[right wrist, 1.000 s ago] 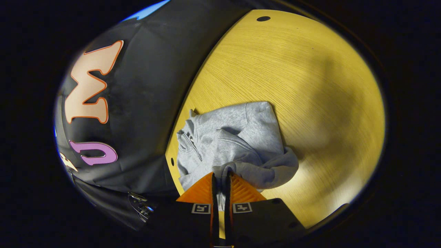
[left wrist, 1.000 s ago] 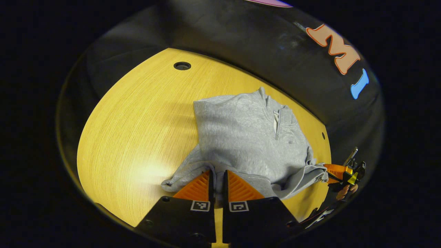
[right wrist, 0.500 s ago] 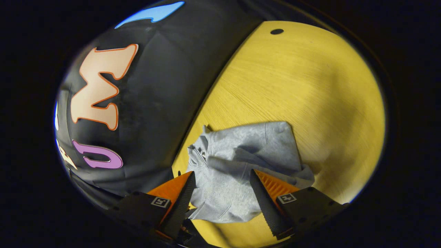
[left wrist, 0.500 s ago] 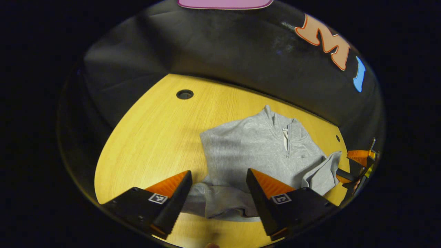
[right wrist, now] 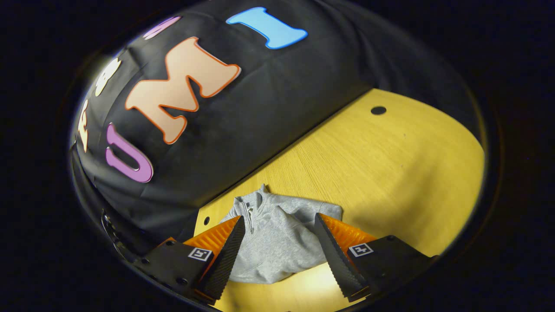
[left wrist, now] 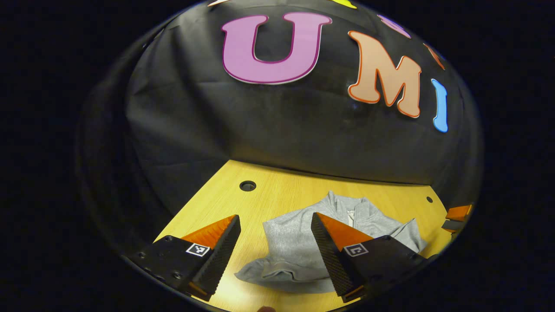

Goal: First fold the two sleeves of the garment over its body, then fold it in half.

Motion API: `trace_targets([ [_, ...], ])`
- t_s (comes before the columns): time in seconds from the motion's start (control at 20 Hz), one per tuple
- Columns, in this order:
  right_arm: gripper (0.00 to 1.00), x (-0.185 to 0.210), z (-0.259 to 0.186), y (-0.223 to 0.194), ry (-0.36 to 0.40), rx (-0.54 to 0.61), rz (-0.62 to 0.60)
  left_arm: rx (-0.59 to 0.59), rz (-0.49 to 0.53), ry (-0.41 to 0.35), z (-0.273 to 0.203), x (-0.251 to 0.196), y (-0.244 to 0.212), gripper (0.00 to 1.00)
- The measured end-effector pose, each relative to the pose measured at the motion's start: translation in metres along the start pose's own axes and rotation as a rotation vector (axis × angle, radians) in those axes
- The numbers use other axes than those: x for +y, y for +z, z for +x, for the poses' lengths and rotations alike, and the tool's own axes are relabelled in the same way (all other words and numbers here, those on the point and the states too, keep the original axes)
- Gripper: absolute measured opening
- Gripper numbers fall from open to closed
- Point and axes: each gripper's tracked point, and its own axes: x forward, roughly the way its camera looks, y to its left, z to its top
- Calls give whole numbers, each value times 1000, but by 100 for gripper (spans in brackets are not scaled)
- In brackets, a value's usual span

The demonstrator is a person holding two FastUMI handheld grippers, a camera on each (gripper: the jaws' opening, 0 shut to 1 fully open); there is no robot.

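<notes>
Lying folded on one table [left wrist: 277, 195]: one garment [left wrist: 290, 242], two tongs [left wrist: 274, 227] [right wrist: 279, 227] agape.

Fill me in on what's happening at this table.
A person is folding a grey pullover on a wooden table with a tool in each hand. Both the left tool and the right tool are open, holding nothing. The pullover lies in a folded bundle near the wall, collar and zip on top. The fold looks about done, though the near edge is a bit bunched.
</notes>
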Motion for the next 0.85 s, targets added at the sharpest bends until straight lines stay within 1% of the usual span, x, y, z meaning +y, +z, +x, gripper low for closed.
trace_targets([
  [0.05, 98, 0, -10, 4, 9, -23, -50, -28, 10, 11, -11, -2, 4, 95],
  [0.1, 98, 1, -20, 6, 20, -46, -107, -60, 28, 27, -24, -2, 8, 95],
  [0.2, 98, 1, -39, 8, 40, -91, -219, -136, 76, 61, -53, 0, 19, 95],
  [0.25, 94, 2, -48, 7, 47, -108, -267, -170, 95, 81, -61, -3, 22, 95],
  [0.3, 94, 5, -57, 5, 53, -126, -314, -200, 106, 90, -73, -6, 24, 95],
  [0.35, 98, 8, -64, 6, 57, -144, -336, -217, 112, 89, -83, -8, 25, 95],
  [0.5, 98, 25, -94, 10, 75, -223, -389, -252, 126, 82, -115, -14, 26, 94],
  [0.6, 98, 36, -112, 13, 59, -293, -428, -278, 146, 78, -131, -14, 29, 95],
  [0.7, 98, 52, -133, 10, 57, -351, -456, -303, 168, 64, -146, -12, 33, 97],
  [0.85, 98, 72, -157, 2, 56, -411, -507, -330, 175, 25, -162, -9, 38, 97],
])
